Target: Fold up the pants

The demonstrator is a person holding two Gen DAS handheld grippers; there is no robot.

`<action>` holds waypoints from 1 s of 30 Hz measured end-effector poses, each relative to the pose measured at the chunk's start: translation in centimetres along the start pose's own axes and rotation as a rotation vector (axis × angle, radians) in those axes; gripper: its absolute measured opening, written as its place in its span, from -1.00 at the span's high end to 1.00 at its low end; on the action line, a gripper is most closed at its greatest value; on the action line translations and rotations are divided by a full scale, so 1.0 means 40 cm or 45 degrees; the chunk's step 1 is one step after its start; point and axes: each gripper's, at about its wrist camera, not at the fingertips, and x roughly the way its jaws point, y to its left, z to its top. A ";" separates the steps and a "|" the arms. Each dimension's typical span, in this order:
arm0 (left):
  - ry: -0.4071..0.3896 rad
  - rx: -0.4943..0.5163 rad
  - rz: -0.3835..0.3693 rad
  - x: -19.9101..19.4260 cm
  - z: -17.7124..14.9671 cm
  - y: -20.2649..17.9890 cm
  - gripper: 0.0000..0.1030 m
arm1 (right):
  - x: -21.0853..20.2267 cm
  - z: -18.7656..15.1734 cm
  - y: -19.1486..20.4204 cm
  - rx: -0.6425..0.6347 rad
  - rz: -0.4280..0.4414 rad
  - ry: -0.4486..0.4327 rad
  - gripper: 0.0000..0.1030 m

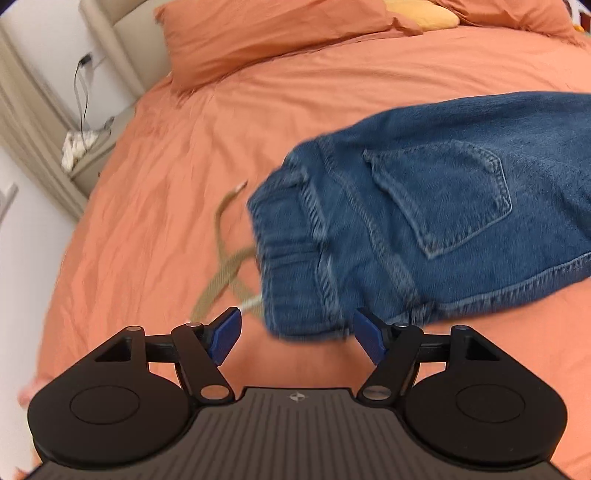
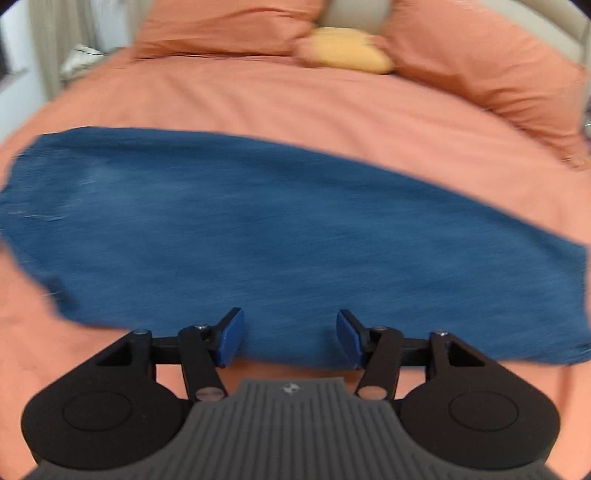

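Observation:
Blue denim pants [image 1: 424, 206] lie flat on the orange bed, back pocket up, with the elastic waistband toward me in the left wrist view. A tan drawstring [image 1: 225, 266] trails out to the left of the waistband. My left gripper [image 1: 297, 341] is open and empty, just in front of the waistband's near corner. In the right wrist view the pants [image 2: 280, 236] spread across the frame as a blurred blue leg. My right gripper [image 2: 290, 339] is open and empty over the near edge of the denim.
The orange bed cover [image 1: 155, 206] fills both views. Orange pillows [image 1: 258, 33] and a yellow pillow [image 2: 347, 50] lie at the headboard. A bedside table [image 1: 88, 155] with a cable and a white cloth stands left of the bed.

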 end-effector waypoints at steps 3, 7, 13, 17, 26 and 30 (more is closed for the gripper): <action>0.023 -0.089 -0.053 0.013 -0.026 0.020 -0.62 | 0.008 -0.031 0.112 -0.006 0.127 0.001 0.11; 0.032 -0.082 -0.054 0.021 -0.052 0.018 -0.62 | 0.026 -0.050 0.241 -0.073 0.240 0.013 0.18; -0.018 0.046 -0.029 0.012 -0.044 -0.006 -0.62 | 0.071 -0.010 0.376 -0.161 0.358 0.014 0.18; -0.044 0.042 -0.060 0.024 -0.019 -0.008 -0.61 | 0.128 0.027 0.430 -0.210 0.305 0.021 0.17; -0.021 -0.019 -0.096 0.046 0.036 -0.005 0.02 | 0.069 0.014 0.456 -0.240 0.343 0.010 0.81; 0.078 0.051 -0.052 0.106 0.041 -0.034 0.32 | 0.088 -0.050 0.475 -0.242 0.318 0.057 0.81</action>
